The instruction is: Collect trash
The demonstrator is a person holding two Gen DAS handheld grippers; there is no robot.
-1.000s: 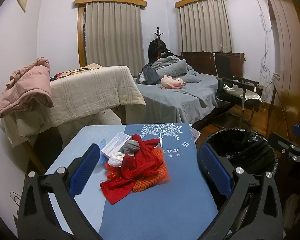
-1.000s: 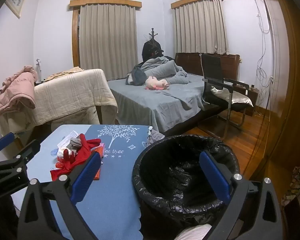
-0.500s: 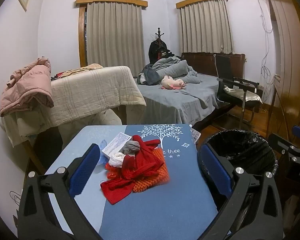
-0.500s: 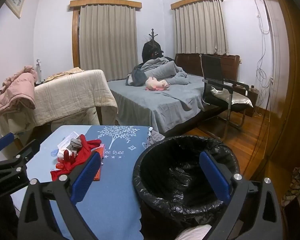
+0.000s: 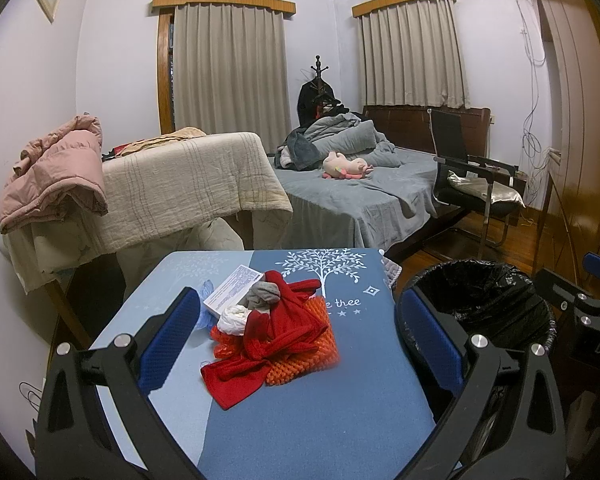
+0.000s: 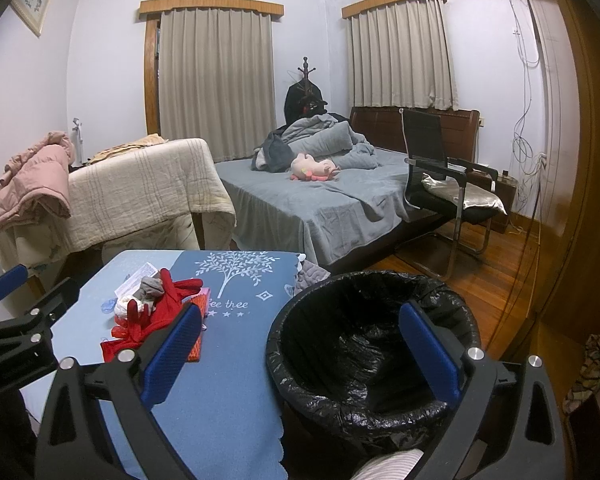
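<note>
Nothing has moved: left hand-held gripper (image 5: 296,328) and right hand-held gripper (image 6: 300,336) gape wide, holding nothing.

The print on the white card (image 5: 233,293) is too small to read; the red cloth (image 5: 274,338) hides the orange item (image 5: 306,360) partly.

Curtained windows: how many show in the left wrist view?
2. One curtained window is on the back wall behind the draped beige blanket; the other is on the adjoining wall above the bed's headboard.
</note>
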